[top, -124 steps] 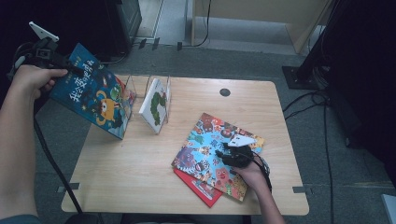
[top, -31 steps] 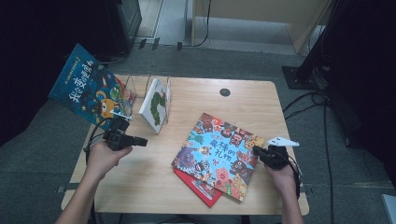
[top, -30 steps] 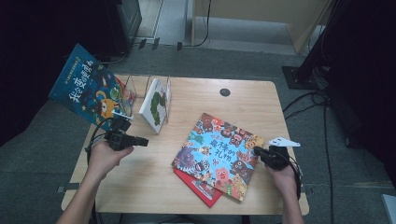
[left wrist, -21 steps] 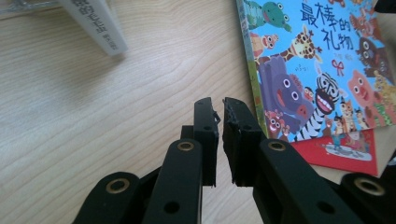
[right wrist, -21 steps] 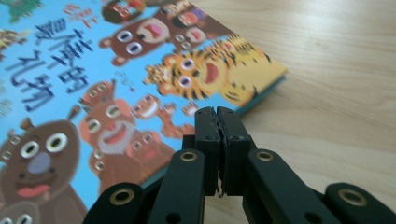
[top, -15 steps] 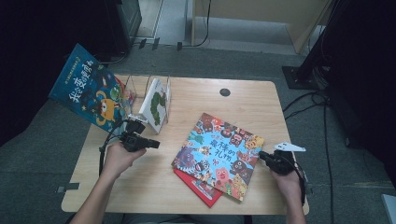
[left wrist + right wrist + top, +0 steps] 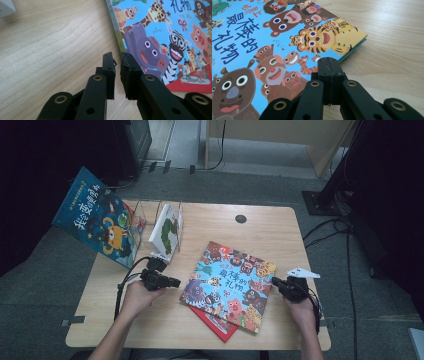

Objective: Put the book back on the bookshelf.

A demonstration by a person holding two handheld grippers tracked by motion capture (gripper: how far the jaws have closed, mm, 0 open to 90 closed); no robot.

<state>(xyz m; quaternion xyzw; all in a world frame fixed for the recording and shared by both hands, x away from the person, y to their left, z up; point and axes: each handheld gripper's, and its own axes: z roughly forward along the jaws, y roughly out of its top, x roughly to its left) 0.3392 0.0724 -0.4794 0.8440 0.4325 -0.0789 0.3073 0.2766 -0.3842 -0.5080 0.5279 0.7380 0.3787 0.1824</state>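
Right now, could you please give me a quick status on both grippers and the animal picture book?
Left gripper slightly open at animal picture book left edge. Right gripper shut, empty, at its right edge. Book flat atop red book. Nothing in the way.

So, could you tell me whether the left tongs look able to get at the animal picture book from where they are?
Probably yes: the left tongs, slightly open, sit right at the animal picture book's near edge, with only bare table beside them and nothing between.
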